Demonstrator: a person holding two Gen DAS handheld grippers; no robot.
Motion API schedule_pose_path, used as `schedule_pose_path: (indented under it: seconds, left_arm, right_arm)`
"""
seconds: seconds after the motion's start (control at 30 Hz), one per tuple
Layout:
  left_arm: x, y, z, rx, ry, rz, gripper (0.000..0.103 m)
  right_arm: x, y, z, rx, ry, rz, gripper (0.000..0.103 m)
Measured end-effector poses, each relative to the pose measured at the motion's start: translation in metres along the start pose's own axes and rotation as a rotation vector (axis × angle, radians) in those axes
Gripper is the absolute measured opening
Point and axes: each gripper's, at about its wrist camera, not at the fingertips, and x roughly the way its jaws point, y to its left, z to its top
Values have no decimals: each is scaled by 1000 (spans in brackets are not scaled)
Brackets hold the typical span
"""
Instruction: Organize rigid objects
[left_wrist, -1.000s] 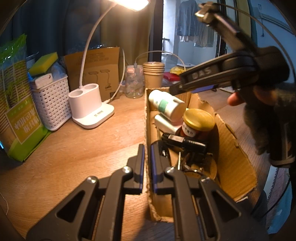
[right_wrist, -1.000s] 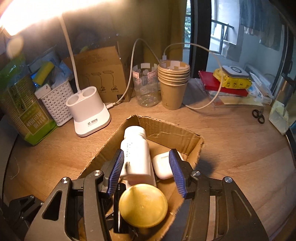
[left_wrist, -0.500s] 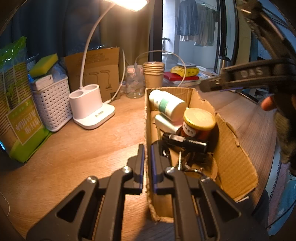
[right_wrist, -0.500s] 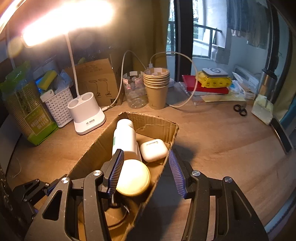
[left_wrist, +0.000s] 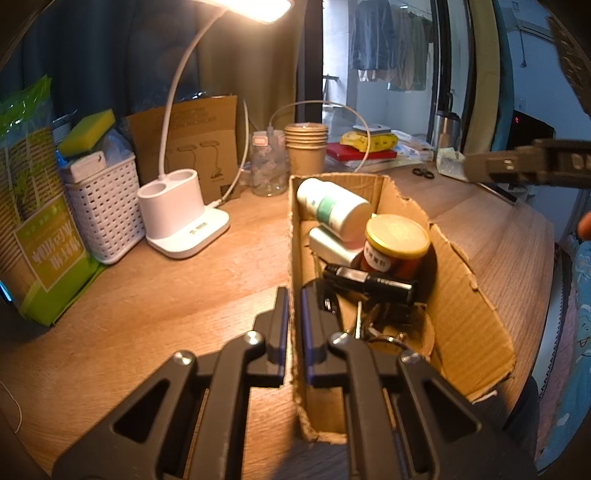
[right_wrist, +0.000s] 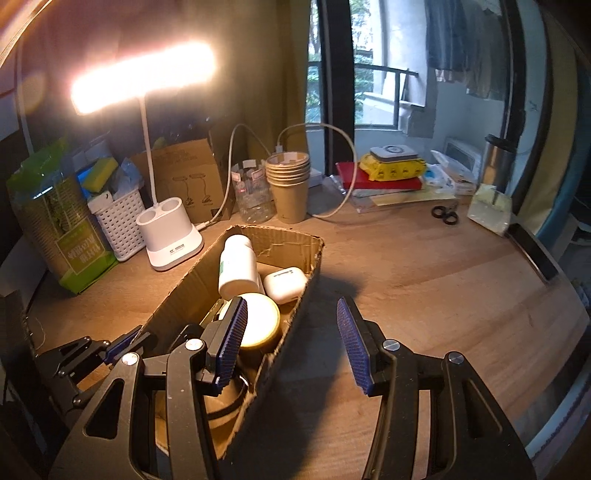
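Cardboard box (left_wrist: 461, 295) holding bottle (left_wrist: 332, 208), jar (left_wrist: 395, 242) — left claw (left_wrist: 293, 317) pinching its wall, right claw (right_wrist: 291, 343) spread.

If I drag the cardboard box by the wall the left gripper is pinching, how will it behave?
The cardboard box probably flexes: its thin wall has torn, ragged edges. The left gripper pinches only one long wall, so the box would likely pivot rather than slide straight. The white bottle lies on its side and may roll; the gold-lidded jar adds some weight.
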Motion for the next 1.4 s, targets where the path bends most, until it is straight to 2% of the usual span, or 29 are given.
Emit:
schedule_pose_path:
  seconds: [0.23, 0.53, 0.67, 0.73, 0.9, 0.97, 1.03, 1.17, 1.27, 1.4]
  left_arm:
    - [0, -2, 0, 7, -3, -2, 7]
    - [-1, -4, 0, 13, -8, -13, 8]
    - [-11, 0, 5, 10, -40, -20, 10]
    - [-20, 1, 12, 0, -63, -35, 18]
    - [-49, -6, 32, 6, -130, -67, 22]
    - [-62, -10, 39, 4, -151, -82, 36]
    - [-72, -11, 43, -9, -161, -106, 58]
    - [-92, -13, 54, -29, -172, -132, 60]
    - [-103, -15, 60, -40, -169, -147, 66]
    - [-114, -26, 68, -8, -151, -168, 67]
  right_arm:
    - [-26, -5, -20, 22, -44, -35, 54]
    - [-56, -21, -42, 110, -86, -87, 54]
    - [-68, -28, -50, 129, -101, -123, 54]
    - [-74, -31, -54, 136, -108, -134, 54]
    - [-85, -35, -58, 146, -127, -149, 54]
    - [-92, -36, -59, 146, -139, -156, 54]
    - [-99, -35, -60, 145, -152, -164, 54]
    - [-113, -33, -59, 138, -178, -184, 54]
    - [-125, -31, -59, 129, -200, -200, 54]
    - [-142, -31, -56, 125, -224, -224, 54]
